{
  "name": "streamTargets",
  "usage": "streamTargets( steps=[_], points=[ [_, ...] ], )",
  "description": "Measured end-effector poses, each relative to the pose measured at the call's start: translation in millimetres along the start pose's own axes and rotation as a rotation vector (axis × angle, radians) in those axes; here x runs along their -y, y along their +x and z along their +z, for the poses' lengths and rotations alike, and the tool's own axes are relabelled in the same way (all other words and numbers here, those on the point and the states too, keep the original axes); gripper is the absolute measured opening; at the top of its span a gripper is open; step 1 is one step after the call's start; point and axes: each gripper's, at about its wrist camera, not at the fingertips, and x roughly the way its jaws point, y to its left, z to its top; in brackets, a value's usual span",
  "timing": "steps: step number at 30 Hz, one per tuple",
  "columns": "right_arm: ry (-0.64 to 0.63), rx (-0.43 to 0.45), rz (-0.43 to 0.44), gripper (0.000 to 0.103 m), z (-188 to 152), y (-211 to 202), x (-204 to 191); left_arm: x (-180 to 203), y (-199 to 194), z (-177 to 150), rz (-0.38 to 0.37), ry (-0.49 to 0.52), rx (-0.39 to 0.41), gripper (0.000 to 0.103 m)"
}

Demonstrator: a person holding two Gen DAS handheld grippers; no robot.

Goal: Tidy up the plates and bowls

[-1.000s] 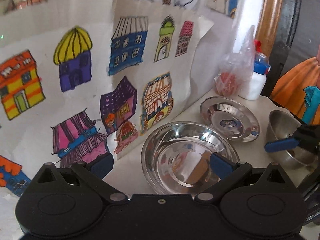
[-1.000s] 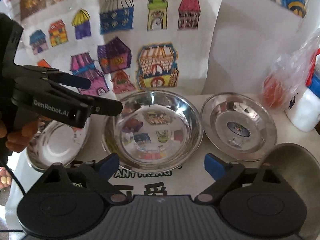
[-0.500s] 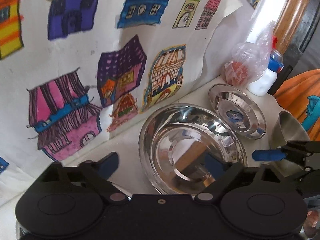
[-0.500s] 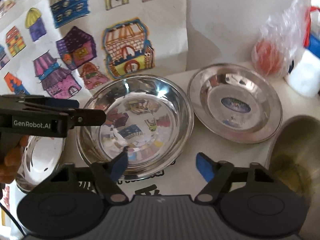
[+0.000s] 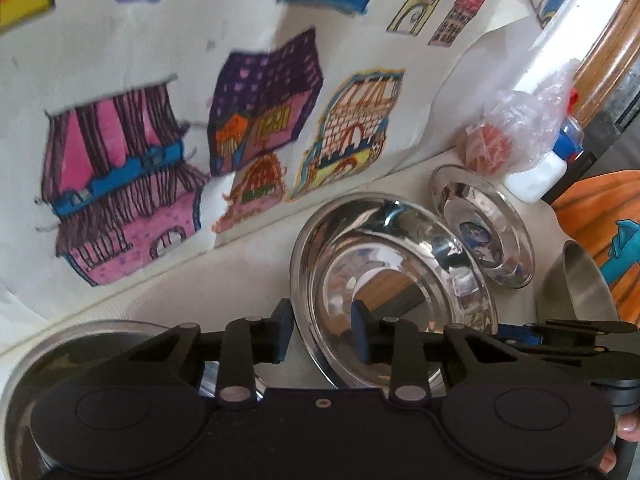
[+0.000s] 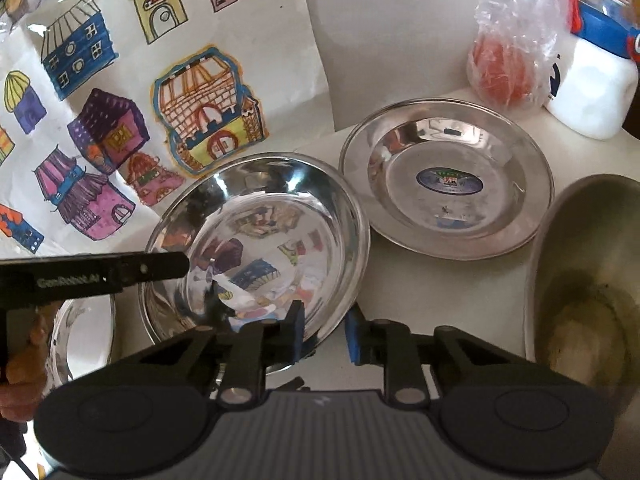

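I have both tongs, left and right, just closed across the big bowl's near rim: grasp step. Next: lift level, clearing the adjacent plate.

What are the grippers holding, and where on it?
Both jaws, just closing, straddle the rim of the large steel bowl: left gripper one side, right gripper opposite. Firm grip: cannot tell.

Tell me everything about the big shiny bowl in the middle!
The big shiny bowl is round, empty, mirror-bright steel, reflecting the house drawings. It stands open side up on the white table beside a flat plate. The left gripper and right gripper have just closed their jaws onto its rim at two places.
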Motion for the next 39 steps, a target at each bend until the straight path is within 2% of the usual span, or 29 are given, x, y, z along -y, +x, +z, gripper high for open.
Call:
streamTargets(
  steps=[2,4,5,8,14,21,30,35,39],
  points=[
    [0.003,0.009,-0.009,0.023,-1.3,-1.8,-0.6,0.0,2.4,-2.9,0.015,-0.013,0.000,0.025],
    [0.007,0.020,-0.002,0.023,-2.3,-5.1,-0.1,0.9,0.4,-5.2,0.038,-0.017,0.007,0.013],
    [0.011,0.029,0.007,0.023,-2.6,-8.2,0.3,-0.1,-1.8,-6.5,0.036,-0.026,0.012,0.012],
    [-0.001,0.063,0.016,0.022,-3.4,-19.7,-1.9,-3.0,-11.7,-7.1,0.015,-0.053,0.032,0.012],
    [-0.030,0.115,0.031,0.022,-7.5,-49.9,-13.0,8.1,-47.8,-12.8,0.014,-0.025,0.102,0.012],
    [-0.106,0.148,0.089,0.022,-14.8,-73.7,-56.4,0.8,-110.7,-32.0,0.050,-0.013,0.168,0.013],
    [-0.235,0.107,0.155,0.023,-27.5,-49.5,-134.6,-55.4,-163.6,-71.2,0.158,-0.081,0.181,0.014],
    [-0.311,0.078,0.119,0.023,-31.3,-33.7,-166.2,-84.6,-166.1,-88.3,0.217,-0.117,0.159,0.014],
    [-0.359,0.064,0.079,0.023,-38.8,-25.5,-177.0,-94.1,-157.3,-95.3,0.253,-0.110,0.137,0.015]
  ],
)
